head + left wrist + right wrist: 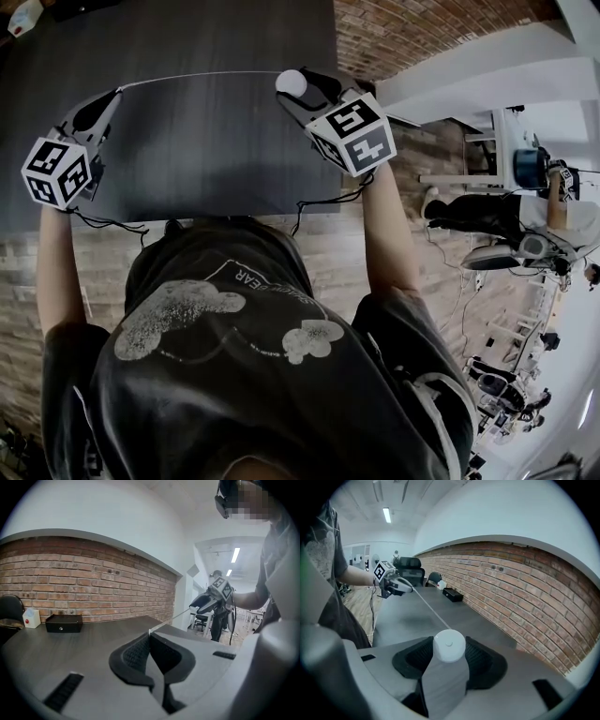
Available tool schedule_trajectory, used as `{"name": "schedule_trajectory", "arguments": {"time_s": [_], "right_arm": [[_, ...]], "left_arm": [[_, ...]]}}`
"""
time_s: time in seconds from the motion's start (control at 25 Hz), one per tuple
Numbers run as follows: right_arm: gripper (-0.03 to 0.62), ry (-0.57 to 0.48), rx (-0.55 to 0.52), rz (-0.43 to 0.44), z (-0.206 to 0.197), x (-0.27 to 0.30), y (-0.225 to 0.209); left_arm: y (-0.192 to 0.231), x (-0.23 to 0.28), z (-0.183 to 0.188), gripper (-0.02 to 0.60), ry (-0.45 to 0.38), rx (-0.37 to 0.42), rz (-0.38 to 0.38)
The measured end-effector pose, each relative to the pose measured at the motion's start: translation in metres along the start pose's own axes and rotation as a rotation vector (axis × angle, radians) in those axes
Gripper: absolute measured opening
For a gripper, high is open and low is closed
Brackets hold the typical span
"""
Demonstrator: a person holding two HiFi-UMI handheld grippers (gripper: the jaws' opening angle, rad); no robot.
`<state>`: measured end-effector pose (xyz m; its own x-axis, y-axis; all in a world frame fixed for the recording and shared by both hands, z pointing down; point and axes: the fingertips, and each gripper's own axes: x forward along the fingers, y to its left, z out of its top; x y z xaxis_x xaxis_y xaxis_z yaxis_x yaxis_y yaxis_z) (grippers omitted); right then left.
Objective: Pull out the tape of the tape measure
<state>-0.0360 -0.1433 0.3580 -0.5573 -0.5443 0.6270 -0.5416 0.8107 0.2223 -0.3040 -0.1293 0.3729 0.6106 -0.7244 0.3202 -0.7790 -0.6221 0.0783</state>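
Your right tongs point(294, 90) pinch the round white tape measure point(449, 645) over the desk point(206, 159). Its tape point(197, 75) runs straight across to your left tongs point(116, 93), pressed together on its tip.

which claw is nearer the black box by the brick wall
Left. The left claw, shut on the tape, has the black box just ahead across the table. The right claw, gripping the white tape measure, has it far down the table.

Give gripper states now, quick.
Left gripper: shut on the tape end.
Right gripper: shut on the white tape measure case.
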Motion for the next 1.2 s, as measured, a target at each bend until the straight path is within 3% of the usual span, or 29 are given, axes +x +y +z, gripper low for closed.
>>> {"name": "schedule_trajectory", "arguments": {"time_s": [0.44, 0.92, 1.2], "right_arm": [[0.233, 0.018, 0.028, -0.036, -0.036, -0.013, -0.050], [0.233, -0.003, 0.117, -0.082, -0.083, 0.032, -0.164], [0.233, 0.000, 0.187, -0.108, -0.115, 0.082, -0.216]], "left_arm": [[-0.030, 0.066, 0.013, 0.011, 0.021, 0.032, -0.041], [-0.008, 0.200, 0.033, 0.011, 0.112, 0.083, 0.063], [0.012, 0.265, 0.015, 0.011, 0.196, 0.104, 0.081]]}}
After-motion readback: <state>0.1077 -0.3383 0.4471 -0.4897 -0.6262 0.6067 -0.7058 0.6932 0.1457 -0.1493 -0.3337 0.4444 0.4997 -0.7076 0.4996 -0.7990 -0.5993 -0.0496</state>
